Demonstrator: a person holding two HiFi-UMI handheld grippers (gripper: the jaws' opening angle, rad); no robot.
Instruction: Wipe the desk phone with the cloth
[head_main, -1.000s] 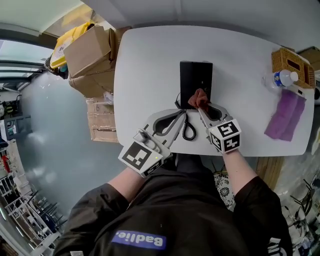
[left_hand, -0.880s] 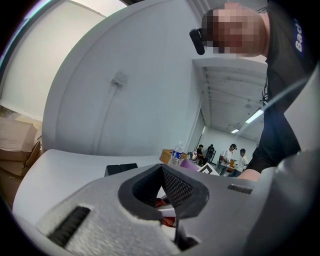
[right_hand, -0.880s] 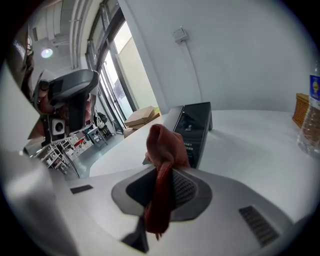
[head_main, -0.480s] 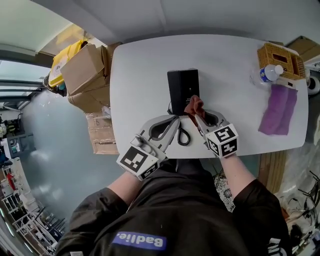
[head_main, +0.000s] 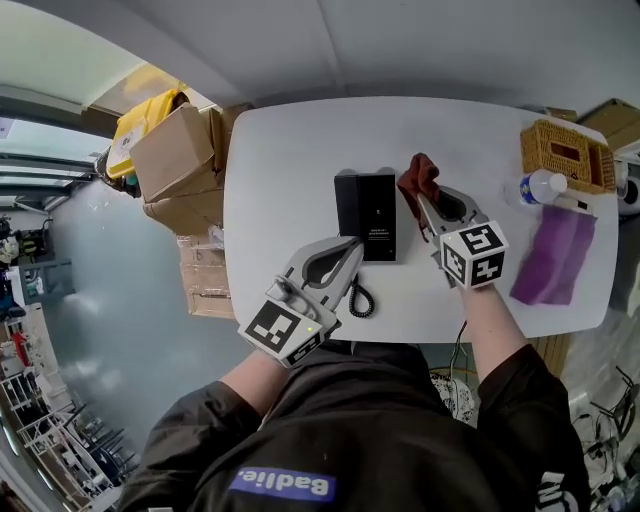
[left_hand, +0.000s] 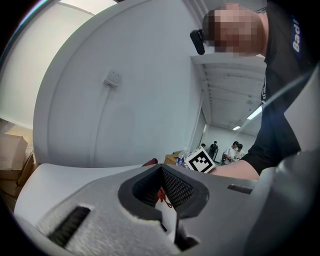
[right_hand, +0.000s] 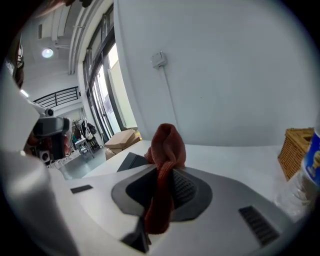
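Desk phone (head_main: 366, 213) lay flat near the middle of the white counter (head_main: 280, 150). The right gripper (head_main: 420, 203) had its jaws pinched on the reddish-brown cloth (right_hand: 164, 165), held just beside the phone's right edge, not on it. The left gripper (head_main: 350, 248) hovered by the phone's near corner, jaws pressed together on nothing. How much was already wiped could not be told; passes over the top likely remained.
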